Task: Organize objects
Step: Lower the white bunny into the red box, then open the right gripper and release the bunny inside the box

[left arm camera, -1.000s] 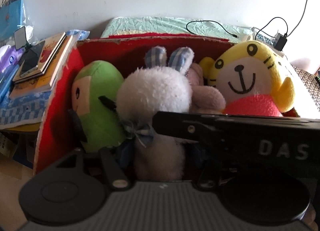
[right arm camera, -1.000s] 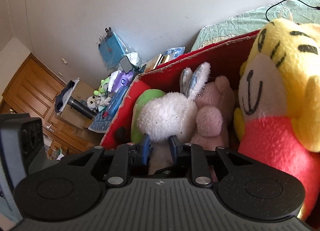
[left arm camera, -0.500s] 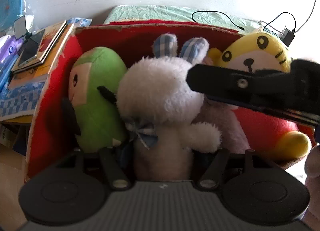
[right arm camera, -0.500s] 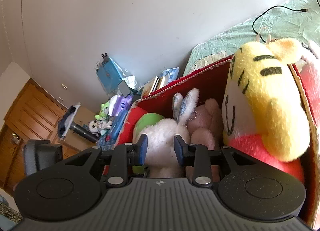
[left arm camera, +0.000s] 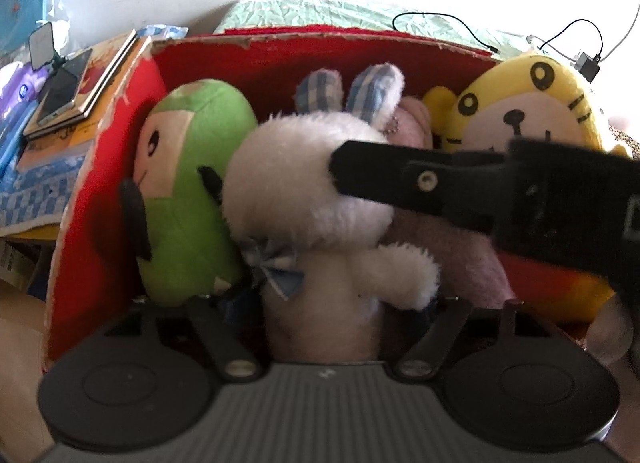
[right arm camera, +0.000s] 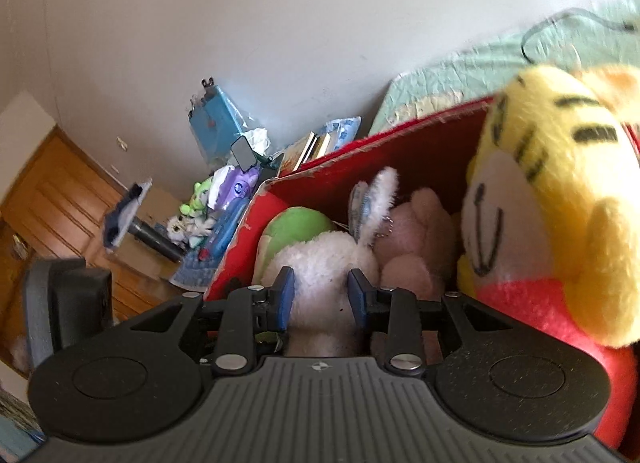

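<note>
A red cardboard box holds a green plush, a white bunny, a pink plush and a yellow tiger. My left gripper is open wide at the box front. The bunny's body stands between its fingers and hides most of them. My right gripper is open, with its blue pads on either side of the bunny's head. In the left wrist view the right gripper reaches in from the right and touches the head. The tiger leans close on the right.
Books with a phone on top lie left of the box on a cluttered shelf. Behind the box there is a bed with a green cover and charger cables. A wooden door stands far left.
The right gripper rose from the bunny's body to its head and its pads spread a little. The left view moved closer. The bunny's arm has come into view.
</note>
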A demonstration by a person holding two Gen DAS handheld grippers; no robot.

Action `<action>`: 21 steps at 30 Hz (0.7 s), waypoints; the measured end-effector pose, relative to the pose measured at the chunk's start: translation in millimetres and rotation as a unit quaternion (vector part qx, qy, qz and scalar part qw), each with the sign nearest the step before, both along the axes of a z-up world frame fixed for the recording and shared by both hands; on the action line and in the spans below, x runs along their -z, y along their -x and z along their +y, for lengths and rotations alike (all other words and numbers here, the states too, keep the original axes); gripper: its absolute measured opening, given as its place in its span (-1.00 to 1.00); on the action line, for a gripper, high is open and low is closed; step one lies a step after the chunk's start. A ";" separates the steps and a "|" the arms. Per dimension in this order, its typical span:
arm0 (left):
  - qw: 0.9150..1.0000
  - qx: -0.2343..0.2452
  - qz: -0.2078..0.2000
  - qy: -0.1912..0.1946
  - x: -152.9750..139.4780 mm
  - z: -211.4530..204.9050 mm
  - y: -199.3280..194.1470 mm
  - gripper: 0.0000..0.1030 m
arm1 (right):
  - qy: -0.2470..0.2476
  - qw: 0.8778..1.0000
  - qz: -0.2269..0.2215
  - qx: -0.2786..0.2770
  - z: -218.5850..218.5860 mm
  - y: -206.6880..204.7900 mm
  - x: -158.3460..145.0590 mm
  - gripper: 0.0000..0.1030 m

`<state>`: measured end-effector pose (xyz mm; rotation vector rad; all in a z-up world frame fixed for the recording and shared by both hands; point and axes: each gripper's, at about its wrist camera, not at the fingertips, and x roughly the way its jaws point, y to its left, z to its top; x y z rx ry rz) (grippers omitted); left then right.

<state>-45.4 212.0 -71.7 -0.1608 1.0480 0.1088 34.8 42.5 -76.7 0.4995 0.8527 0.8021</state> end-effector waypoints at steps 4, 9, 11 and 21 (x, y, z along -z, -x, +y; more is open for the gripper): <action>1.000 0.000 0.002 -0.002 -0.4 0.6 0.3 0.55 | -0.019 1.000 0.022 0.007 -7.5 -1.1 5.4 -0.38; 1.000 0.000 0.003 -0.003 -0.2 2.1 1.8 0.58 | -0.020 0.999 0.023 0.008 -8.9 1.7 4.5 -0.38; 1.000 0.000 0.003 -0.003 -1.2 1.1 2.1 0.61 | -0.020 0.999 0.024 0.009 -9.7 1.9 4.2 -0.37; 1.000 -0.001 0.005 0.000 -0.6 0.6 2.9 0.77 | -0.015 1.000 0.024 0.012 -16.3 5.5 4.7 -0.37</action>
